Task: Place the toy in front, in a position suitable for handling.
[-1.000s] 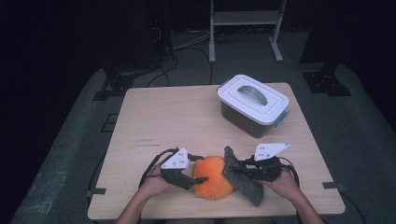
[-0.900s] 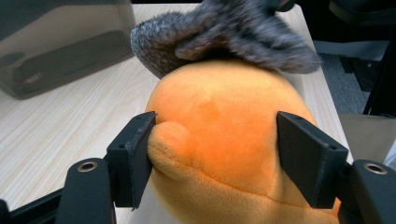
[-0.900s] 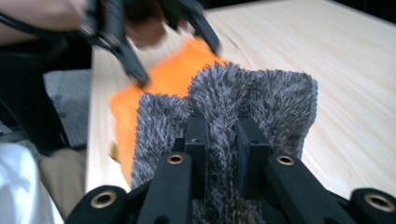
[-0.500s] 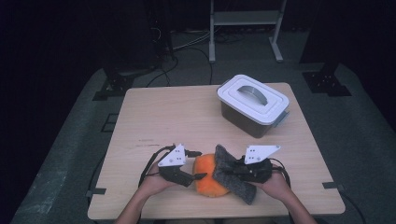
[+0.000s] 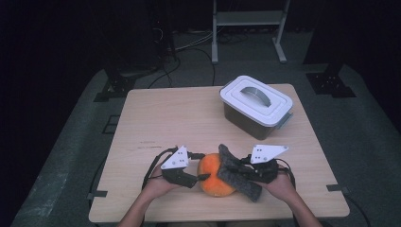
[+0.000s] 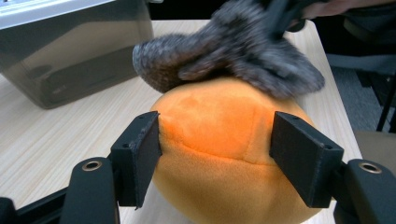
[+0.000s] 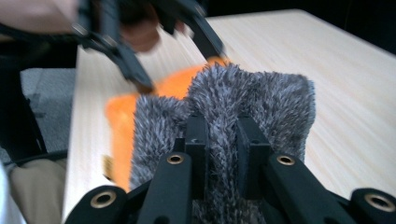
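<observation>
An orange plush ball (image 5: pixel 213 182) rests on the table near its front edge. My left gripper (image 5: pixel 202 166) grips it from the left; in the left gripper view its pads (image 6: pixel 148 140) press into both sides of the ball (image 6: pixel 215 126). Those jaws have just been closing on it. My right gripper (image 5: pixel 239 170) is shut on a grey furry cloth (image 5: pixel 236 174) draped over the ball's right side and top. In the right gripper view the jaws (image 7: pixel 222 135) pinch a fold of the cloth (image 7: pixel 275 102), with the orange ball (image 7: pixel 121 121) behind.
A lidded white plastic box (image 5: pixel 255 105) with a handle stands at the back right of the wooden table (image 5: pixel 165 118); it appears again as the box (image 6: pixel 70 56) in the left gripper view. A metal stand and cables occupy the dark floor beyond.
The right gripper has slid the grey cloth a little to the left over the ball. The left gripper has stayed on the ball.
</observation>
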### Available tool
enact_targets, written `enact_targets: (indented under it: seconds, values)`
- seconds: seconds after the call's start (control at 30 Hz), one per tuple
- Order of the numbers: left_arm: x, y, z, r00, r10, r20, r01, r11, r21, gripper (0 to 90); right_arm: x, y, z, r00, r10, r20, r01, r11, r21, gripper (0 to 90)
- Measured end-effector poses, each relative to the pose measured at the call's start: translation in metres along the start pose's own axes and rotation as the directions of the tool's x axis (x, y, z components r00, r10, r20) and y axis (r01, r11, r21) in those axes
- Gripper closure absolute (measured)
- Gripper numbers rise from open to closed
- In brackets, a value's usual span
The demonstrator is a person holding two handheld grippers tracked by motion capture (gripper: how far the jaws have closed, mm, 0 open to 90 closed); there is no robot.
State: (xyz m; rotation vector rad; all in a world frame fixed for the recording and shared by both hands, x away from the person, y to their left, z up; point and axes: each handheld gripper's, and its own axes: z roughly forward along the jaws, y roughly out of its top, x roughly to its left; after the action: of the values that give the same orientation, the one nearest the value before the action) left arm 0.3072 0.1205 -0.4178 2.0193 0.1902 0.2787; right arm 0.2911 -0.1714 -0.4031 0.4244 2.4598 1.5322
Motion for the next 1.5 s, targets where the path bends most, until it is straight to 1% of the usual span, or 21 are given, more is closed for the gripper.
enact_targets:
  seconds: [0.03, 0.07, 0.13, 0.23, 0.33, 0.4, 0.47, 0.5, 0.6, 0.63, 0.7, 0.73, 0.8, 0.87, 0.93, 1.03, 1.13, 1.2, 1.3, 1.4, 1.5]
  values:
    - [0.000, 0.000, 0.001, 1.0000, -0.001, -0.001, 0.001, 1.0000, -0.002, 33.1, 0.003, 0.002, 0.000, 0.9999, -0.010, -0.011, 0.009, 1.000, -0.009, 76.4]
    - [-0.001, 0.001, 0.001, 1.0000, 0.001, -0.001, -0.001, 1.0000, -0.001, 33.1, 0.006, 0.004, 0.001, 0.9996, -0.024, -0.015, 0.024, 1.000, -0.005, 76.3]
    - [-0.001, 0.001, 0.001, 1.0000, -0.007, 0.002, 0.007, 1.0000, -0.001, 33.1, 0.010, 0.004, 0.004, 0.9988, -0.046, -0.013, 0.046, 0.999, 0.020, 76.3]
    - [0.000, 0.002, 0.000, 0.9996, -0.023, 0.014, 0.023, 0.9997, -0.004, 33.1, 0.008, -0.001, 0.005, 0.9992, -0.039, -0.010, 0.039, 0.999, 0.028, 76.3]
    - [0.002, 0.003, 0.000, 0.9992, -0.032, 0.025, 0.032, 0.9995, 0.001, 33.1, 0.003, -0.006, 0.000, 0.9995, -0.028, 0.014, 0.027, 0.998, 0.048, 76.3]
    - [0.004, 0.003, 0.001, 0.9985, -0.046, 0.028, 0.046, 0.9989, -0.004, 33.3, 0.000, -0.011, -0.004, 0.9994, -0.023, 0.028, 0.021, 0.998, 0.061, 76.3]
    - [0.006, 0.005, 0.004, 0.9981, -0.055, 0.027, 0.055, 0.9984, -0.007, 34.1, -0.003, -0.013, -0.008, 0.9990, -0.017, 0.041, 0.014, 0.997, 0.073, 76.4]
    - [0.007, 0.007, 0.005, 0.9979, -0.061, 0.022, 0.062, 0.9981, -0.003, 34.5, -0.002, -0.011, -0.011, 0.9988, -0.021, 0.044, 0.018, 0.998, 0.068, 76.4]
    - [0.009, 0.011, 0.009, 0.9965, -0.081, 0.018, 0.081, 0.9967, -0.004, 34.9, 0.006, -0.002, -0.016, 0.9989, -0.040, 0.023, 0.040, 0.999, 0.022, 76.4]
    - [0.010, 0.013, 0.011, 0.9961, -0.087, 0.016, 0.087, 0.9962, -0.002, 35.1, 0.010, 0.002, -0.016, 0.9984, -0.055, 0.013, 0.055, 0.998, 0.011, 76.4]
    - [0.011, 0.015, 0.013, 0.9951, -0.098, 0.012, 0.098, 0.9951, -0.006, 35.4, 0.017, 0.007, -0.012, 0.9961, -0.087, 0.015, 0.087, 0.996, 0.013, 76.5]
    - [0.011, 0.015, 0.014, 0.9946, -0.104, 0.006, 0.104, 0.9946, -0.005, 35.6, 0.020, 0.008, -0.008, 0.9957, -0.091, 0.015, 0.091, 0.996, 0.016, 76.5]
    - [0.011, 0.014, 0.013, 0.9937, -0.112, 0.007, 0.112, 0.9936, -0.013, 35.7, 0.021, 0.007, -0.002, 0.9948, -0.099, 0.023, 0.098, 0.994, 0.037, 76.5]
    - [0.011, 0.012, 0.011, 0.9939, -0.110, 0.011, 0.110, 0.9937, -0.018, 35.3, 0.020, 0.001, 0.002, 0.9960, -0.088, 0.012, 0.088, 0.995, 0.043, 76.7]
    - [0.011, 0.012, 0.008, 0.9938, -0.109, 0.019, 0.110, 0.9934, -0.034, 34.5, 0.018, -0.005, 0.002, 0.9976, -0.069, 0.009, 0.069, 0.997, 0.039, 76.8]
    - [0.010, 0.013, 0.006, 0.9945, -0.100, 0.030, 0.101, 0.9941, -0.038, 34.2, 0.015, -0.006, -0.001, 0.9979, -0.062, 0.020, 0.061, 0.997, 0.041, 76.8]
    - [0.009, 0.013, 0.009, 0.9944, -0.101, 0.032, 0.102, 0.9942, -0.036, 36.0, 0.013, -0.007, -0.005, 0.9980, -0.056, 0.031, 0.054, 0.997, 0.046, 76.8]
    - [0.009, 0.012, 0.012, 0.9948, -0.099, 0.026, 0.099, 0.9946, -0.031, 36.1, 0.016, -0.005, -0.006, 0.9975, -0.060, 0.036, 0.059, 0.997, 0.040, 76.7]
    - [0.010, 0.012, 0.013, 0.9938, -0.110, 0.018, 0.111, 0.9933, -0.035, 36.1, 0.024, 0.002, -0.005, 0.9963, -0.083, 0.020, 0.083, 0.996, 0.026, 76.7]
    - [0.010, 0.010, 0.013, 0.9933, -0.114, 0.014, 0.115, 0.9928, -0.033, 36.1, 0.027, 0.004, 0.000, 0.9941, -0.108, 0.010, 0.107, 0.993, 0.039, 76.6]
    - [0.011, 0.008, 0.012, 0.9926, -0.120, 0.016, 0.121, 0.9922, -0.032, 35.9, 0.026, 0.000, 0.002, 0.9965, -0.083, -0.001, 0.083, 0.996, 0.040, 76.6]
